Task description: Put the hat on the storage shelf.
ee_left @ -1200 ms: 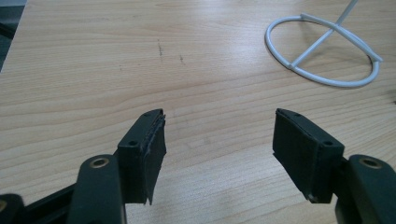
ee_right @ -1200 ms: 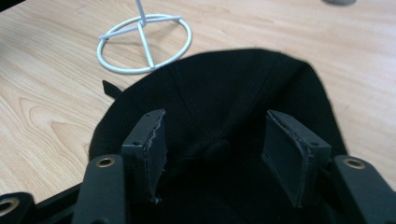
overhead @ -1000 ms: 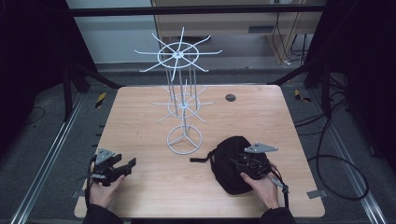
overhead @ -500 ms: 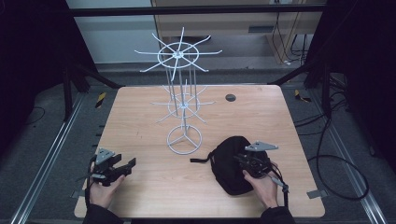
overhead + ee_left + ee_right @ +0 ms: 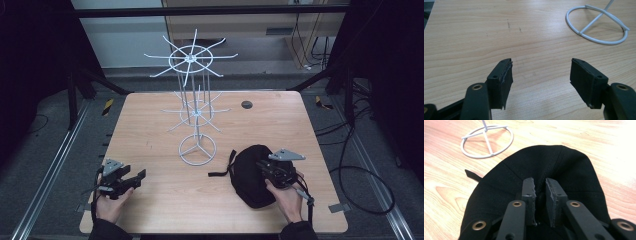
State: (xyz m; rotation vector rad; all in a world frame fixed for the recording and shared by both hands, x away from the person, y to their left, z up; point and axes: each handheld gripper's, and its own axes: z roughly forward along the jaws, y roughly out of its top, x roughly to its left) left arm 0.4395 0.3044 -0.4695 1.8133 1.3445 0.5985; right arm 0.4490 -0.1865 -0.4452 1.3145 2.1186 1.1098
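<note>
A black cap (image 5: 248, 175) lies on the wooden table (image 5: 280, 120) at the front right, its strap trailing to the left. My right gripper (image 5: 263, 168) rests on top of it. In the right gripper view the jaws are pinched together on a fold of the cap's (image 5: 549, 162) fabric, the right gripper (image 5: 540, 183) nearly closed. My left gripper (image 5: 138, 176) lies at the front left, held by a hand. In the left gripper view the left gripper (image 5: 541, 68) stands wide open above bare wood with nothing between its pads.
A white wire display stand (image 5: 192, 115) with two tiers of spokes rises mid-table. Its ring base (image 5: 596, 27) lies ahead of the left gripper, and the ring base (image 5: 486, 142) sits just beyond the cap. A small dark disc (image 5: 246, 104) sits at the back.
</note>
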